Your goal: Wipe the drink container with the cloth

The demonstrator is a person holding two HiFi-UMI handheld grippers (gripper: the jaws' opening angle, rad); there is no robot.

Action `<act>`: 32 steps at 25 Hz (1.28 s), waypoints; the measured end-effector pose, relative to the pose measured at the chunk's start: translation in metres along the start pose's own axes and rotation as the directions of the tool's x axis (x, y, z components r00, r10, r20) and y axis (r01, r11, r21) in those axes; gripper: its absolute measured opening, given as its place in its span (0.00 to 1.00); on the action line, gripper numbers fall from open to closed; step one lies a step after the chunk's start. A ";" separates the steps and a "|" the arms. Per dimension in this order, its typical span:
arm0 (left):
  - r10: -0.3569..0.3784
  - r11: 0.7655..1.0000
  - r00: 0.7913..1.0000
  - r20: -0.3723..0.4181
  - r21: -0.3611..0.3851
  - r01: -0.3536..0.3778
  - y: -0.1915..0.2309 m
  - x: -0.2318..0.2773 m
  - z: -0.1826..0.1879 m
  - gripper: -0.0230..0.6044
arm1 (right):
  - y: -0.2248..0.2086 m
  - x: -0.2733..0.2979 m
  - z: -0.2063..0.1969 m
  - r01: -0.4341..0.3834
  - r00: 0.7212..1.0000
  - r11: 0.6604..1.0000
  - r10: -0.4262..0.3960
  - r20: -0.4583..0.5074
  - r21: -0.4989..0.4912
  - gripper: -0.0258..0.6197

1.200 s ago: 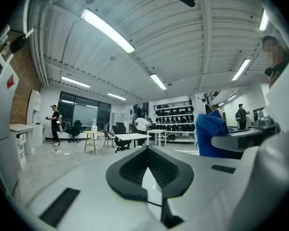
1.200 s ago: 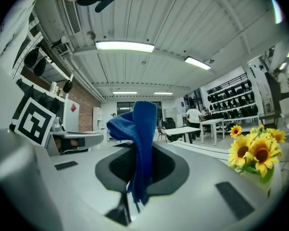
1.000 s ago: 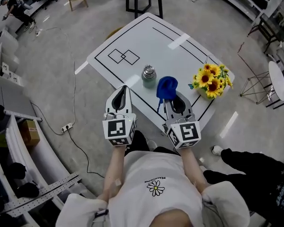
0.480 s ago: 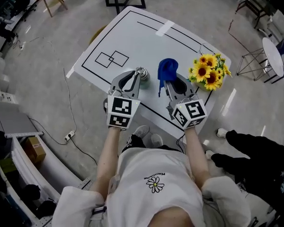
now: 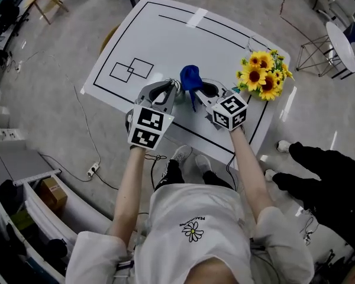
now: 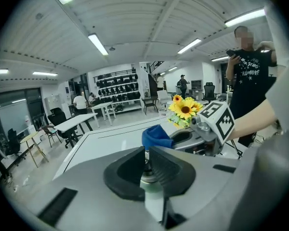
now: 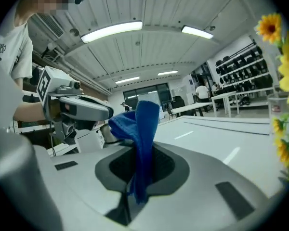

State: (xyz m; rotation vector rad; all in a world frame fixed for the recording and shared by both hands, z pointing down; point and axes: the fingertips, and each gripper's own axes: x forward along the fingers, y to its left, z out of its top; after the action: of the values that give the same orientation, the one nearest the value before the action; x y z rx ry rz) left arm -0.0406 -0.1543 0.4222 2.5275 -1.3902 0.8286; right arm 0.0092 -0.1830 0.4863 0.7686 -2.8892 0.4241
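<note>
The left gripper (image 6: 146, 154) has just been closing its fingers and is pinching the drink container (image 6: 152, 186) by its cap. The right gripper (image 7: 140, 150) is clamping the blue cloth (image 7: 143, 121) between its fingers. A hard sideways wipe risks twisting the container loose. It appears to be standing upright on the tabletop (image 5: 165, 40), cap up.

Both bare arms reach forward, the tools side by side with their tips angled toward each other. The left tool (image 5: 170, 89) has just been closing its jaws, now clamped on the drink container (image 6: 153, 196). The right tool (image 5: 196, 91) pinches the blue cloth (image 5: 189, 77).
</note>
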 end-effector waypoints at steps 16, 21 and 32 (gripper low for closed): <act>-0.025 0.998 0.993 -0.114 0.054 0.031 -0.004 0.004 -0.002 0.03 | 0.018 0.002 -0.023 -0.101 0.995 0.988 0.103 -0.012 0.117 0.10; -0.041 0.999 0.993 -0.108 0.015 0.043 -0.004 0.004 -0.002 0.03 | 0.038 -0.008 -0.036 -0.102 0.993 0.992 0.105 -0.047 0.071 0.10; -0.036 0.998 0.992 -0.124 0.048 0.042 -0.003 0.005 -0.001 0.03 | 0.094 0.009 -0.062 -0.190 0.965 0.970 0.156 -0.213 -0.153 0.10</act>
State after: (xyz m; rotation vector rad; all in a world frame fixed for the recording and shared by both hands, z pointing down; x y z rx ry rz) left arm -0.0363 -0.1558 0.4262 2.4846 -1.2939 1.0052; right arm -0.0424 -0.0907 0.5251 0.4211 -2.7661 0.2472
